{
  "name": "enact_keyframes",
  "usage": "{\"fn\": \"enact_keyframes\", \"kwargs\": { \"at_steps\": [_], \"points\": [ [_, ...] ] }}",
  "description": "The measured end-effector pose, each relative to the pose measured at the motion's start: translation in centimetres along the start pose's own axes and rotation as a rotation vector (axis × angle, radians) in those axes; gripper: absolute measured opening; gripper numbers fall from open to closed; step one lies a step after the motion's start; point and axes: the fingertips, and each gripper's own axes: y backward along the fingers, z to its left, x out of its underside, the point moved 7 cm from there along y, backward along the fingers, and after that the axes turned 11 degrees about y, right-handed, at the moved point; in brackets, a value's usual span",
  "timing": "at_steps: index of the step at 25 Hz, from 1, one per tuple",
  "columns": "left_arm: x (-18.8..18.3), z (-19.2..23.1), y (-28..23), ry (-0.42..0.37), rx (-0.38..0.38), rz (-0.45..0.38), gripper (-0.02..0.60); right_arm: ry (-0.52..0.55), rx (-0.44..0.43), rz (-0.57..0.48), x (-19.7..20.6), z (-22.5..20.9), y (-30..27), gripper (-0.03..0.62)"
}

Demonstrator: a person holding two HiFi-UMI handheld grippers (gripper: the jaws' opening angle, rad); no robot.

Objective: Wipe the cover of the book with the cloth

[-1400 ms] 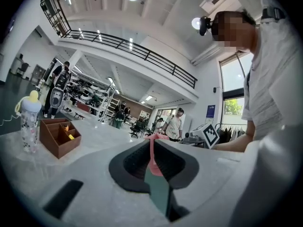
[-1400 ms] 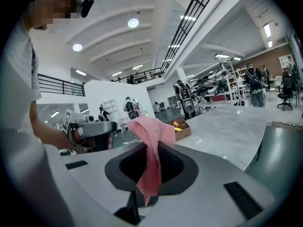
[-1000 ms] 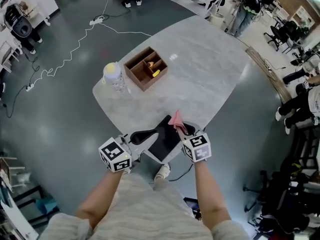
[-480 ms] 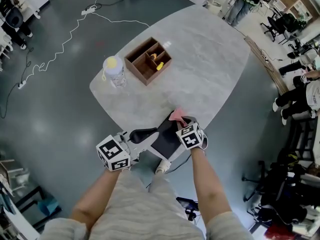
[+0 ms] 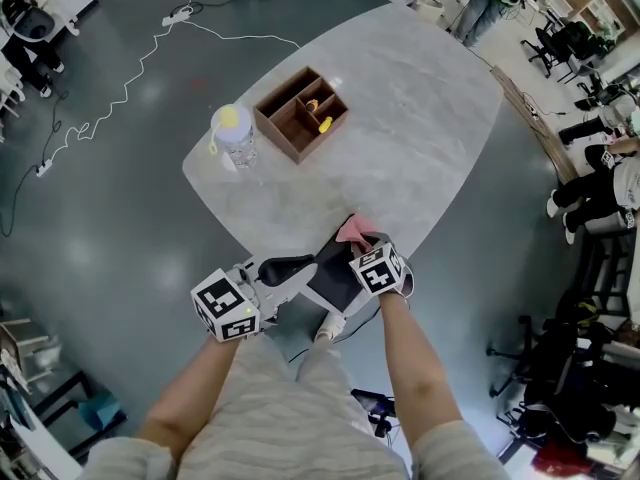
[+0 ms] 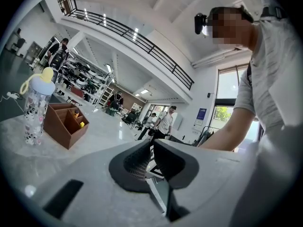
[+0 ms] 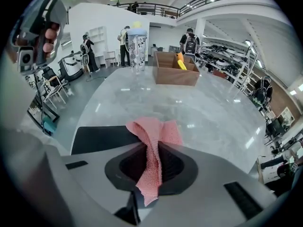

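Observation:
A dark-covered book (image 5: 328, 278) lies at the near edge of the grey marble table (image 5: 400, 138). My right gripper (image 5: 358, 244) points steeply down over the book's far end, shut on a pink cloth (image 5: 352, 230). In the right gripper view the cloth (image 7: 152, 141) hangs out of the jaws, with the book (image 7: 97, 138) just below and to the left. My left gripper (image 5: 292, 266) lies level at the book's left edge with its jaws shut (image 6: 152, 162). Whether the book's edge sits in their slit I cannot tell.
A wooden compartment box (image 5: 300, 115) with small yellow items stands at the table's far left beside a clear bottle with a yellow cap (image 5: 232, 133). A white cable (image 5: 130, 78) runs over the floor. People and chairs (image 5: 600, 198) stand to the right.
My right gripper has come down onto the book's far end with the cloth and tipped steeper. The left gripper has shifted slightly at the book's left edge.

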Motion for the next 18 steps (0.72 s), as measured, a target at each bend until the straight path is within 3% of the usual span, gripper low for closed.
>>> {"fn": "enact_keyframes", "kwargs": {
  "at_steps": [18],
  "points": [
    [-0.9,-0.1,0.0,-0.008,0.055,0.013,0.035,-0.020,-0.072,-0.034,-0.4,6.8,1.3,0.046]
  ]
}}
